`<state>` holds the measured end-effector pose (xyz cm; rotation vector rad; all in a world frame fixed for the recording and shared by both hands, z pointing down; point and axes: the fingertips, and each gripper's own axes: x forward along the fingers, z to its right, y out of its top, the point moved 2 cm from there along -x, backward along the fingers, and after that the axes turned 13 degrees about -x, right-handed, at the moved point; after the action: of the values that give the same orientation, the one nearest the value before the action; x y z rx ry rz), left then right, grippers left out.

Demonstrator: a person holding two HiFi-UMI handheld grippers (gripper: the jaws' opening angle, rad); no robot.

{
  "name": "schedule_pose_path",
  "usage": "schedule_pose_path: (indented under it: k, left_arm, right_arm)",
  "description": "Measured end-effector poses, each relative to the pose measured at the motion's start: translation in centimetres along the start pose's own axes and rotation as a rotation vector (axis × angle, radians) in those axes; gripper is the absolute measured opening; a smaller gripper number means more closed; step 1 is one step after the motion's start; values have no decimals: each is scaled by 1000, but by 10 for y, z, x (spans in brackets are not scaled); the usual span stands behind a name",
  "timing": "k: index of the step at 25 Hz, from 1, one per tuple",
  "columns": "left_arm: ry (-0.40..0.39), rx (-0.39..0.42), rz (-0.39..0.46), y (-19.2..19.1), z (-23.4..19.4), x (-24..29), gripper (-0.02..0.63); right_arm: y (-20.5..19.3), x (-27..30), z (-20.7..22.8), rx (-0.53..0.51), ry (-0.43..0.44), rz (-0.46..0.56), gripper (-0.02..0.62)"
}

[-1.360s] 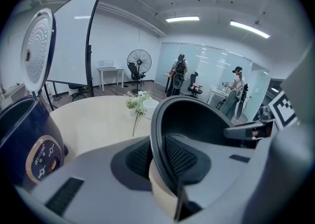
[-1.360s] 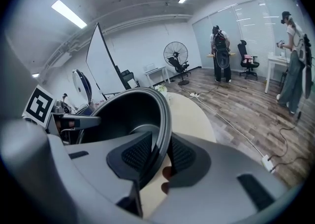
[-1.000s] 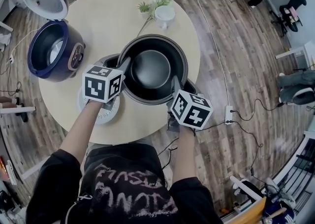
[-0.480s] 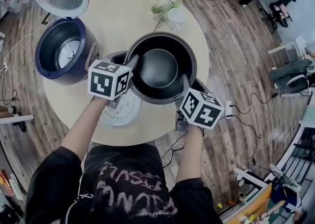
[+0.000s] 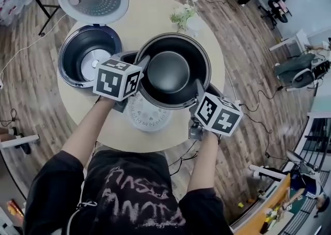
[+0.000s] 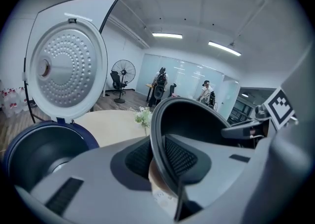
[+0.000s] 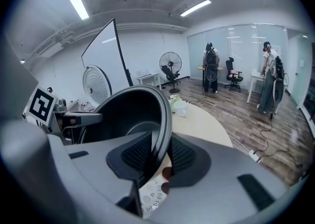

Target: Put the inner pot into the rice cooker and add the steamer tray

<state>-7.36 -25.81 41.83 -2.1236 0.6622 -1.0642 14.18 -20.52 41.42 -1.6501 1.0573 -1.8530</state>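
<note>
Left tool (image 5: 140,68) and right tool (image 5: 199,90) pinching inner pot (image 5: 173,71) rim, round beige table (image 5: 150,22), wood-plank floor (image 5: 248,48)

dark round inner pot (image 5: 173,71) aloft, seemingly level, beside open navy rice cooker (image 5: 88,63); white perforated steamer tray (image 5: 147,118) flat below.
</note>
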Motion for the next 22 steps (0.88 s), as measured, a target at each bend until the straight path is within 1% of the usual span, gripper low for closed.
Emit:
schedule_pose_path:
  k: [3,9,13,15,17,22]
  left_arm:
    - [-18,27,23,14,-14,-29,86]
    - [-36,34,56,44,-42,-76,87]
    - [-18,55,71,72,-55,-102,92]
    - [-6,51,76,82,-64,-113,92]
    - [3,37,80,89,-75,-123,92]
    - [78,-23,63,93,-113,-152,98]
  right_arm:
    - [11,-12,-31,-9,-15,16,107]
    - [48,-27,-83,-57,-13,50,112]
    - [74,-25,-110,-68,42,50,114]
    - [85,-22,-123,-81,71,43,115]
    - [96,-19,-136,-100,97,41,117]
    - [122,0,-174,-169,193,19,118]
